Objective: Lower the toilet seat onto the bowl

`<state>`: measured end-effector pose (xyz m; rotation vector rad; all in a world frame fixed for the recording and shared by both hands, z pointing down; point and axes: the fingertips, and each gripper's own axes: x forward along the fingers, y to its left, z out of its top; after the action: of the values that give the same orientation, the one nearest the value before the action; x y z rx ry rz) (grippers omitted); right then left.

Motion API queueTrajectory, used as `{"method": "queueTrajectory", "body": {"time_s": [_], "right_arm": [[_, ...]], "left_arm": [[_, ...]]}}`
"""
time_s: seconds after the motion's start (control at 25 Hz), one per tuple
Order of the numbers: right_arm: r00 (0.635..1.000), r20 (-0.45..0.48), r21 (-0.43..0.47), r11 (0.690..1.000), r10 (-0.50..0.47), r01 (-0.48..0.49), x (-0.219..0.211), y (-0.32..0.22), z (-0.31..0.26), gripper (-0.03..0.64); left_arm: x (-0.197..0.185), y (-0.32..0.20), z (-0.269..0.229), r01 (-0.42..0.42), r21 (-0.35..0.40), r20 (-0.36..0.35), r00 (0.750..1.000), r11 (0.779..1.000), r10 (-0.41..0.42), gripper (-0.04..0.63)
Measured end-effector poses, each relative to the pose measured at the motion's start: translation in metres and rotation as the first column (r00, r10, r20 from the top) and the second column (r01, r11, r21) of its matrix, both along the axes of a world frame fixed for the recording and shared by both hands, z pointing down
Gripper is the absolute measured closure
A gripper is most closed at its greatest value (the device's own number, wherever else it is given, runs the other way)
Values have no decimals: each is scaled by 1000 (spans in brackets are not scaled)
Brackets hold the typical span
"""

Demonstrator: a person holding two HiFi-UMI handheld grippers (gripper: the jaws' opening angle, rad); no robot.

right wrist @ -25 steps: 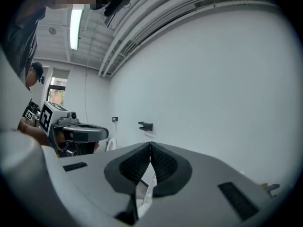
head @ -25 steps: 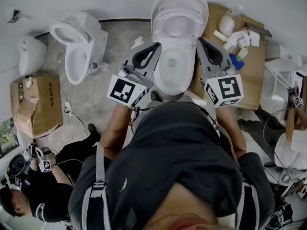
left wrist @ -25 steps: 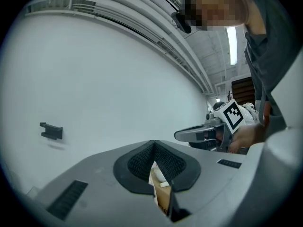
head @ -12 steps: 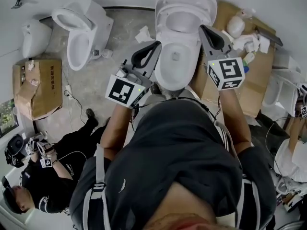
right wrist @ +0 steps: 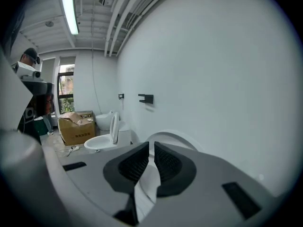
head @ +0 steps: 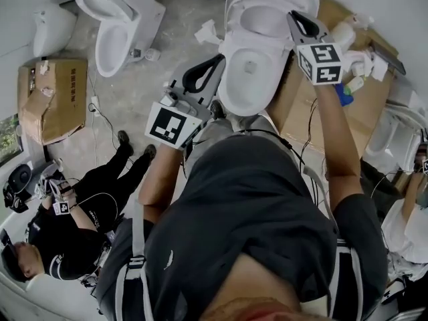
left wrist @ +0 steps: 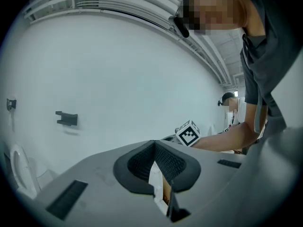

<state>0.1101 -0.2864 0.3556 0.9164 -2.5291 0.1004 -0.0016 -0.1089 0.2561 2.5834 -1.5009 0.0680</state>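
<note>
Right gripper [head: 293, 15] nearer toilet seat [head: 235, 11], jaws together — carton [head: 53, 105] print unreadable

We wear a dark charcoal short-sleeved shirt [head: 247, 206] with a small pale logo [head: 172, 258] on it. Grey webbing straps [head: 137, 246] with buckles run over both shoulders. Thin black cables [head: 287, 146] trail across our chest towards the hands. Our left claw [head: 215, 62] and right claw [head: 294, 17] are smooth light grey shells with black ribbed pads [right wrist: 135, 162] set into them, and each carries a white cube [head: 172, 126] printed with bold black square markers
</note>
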Motion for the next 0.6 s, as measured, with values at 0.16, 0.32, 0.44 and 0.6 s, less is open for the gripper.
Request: {"method": "queueTrajectory", "body": {"time_s": [0.16,0.32,0.44,0.6], "right_arm": [[998,-59,-77,997,-13,8,-3,-26,43,517],[988,-148,-109,994,-44,28,-11,-50,80,467],[975,-215,-126,992,-57,30,-13,-68,108,449],[958,-281,-133,991,-57,20,-11,-90,136,449]], "left_arm": [[-6,4,6,23,-26,4,1000,999,-23,592],[-12,5,15,35,-55,8,999,998,-35,592],[-15,6,20,42,-67,11,999,997,-41,592],[-18,5,24,51,-82,9,999,995,-51,592]]}}
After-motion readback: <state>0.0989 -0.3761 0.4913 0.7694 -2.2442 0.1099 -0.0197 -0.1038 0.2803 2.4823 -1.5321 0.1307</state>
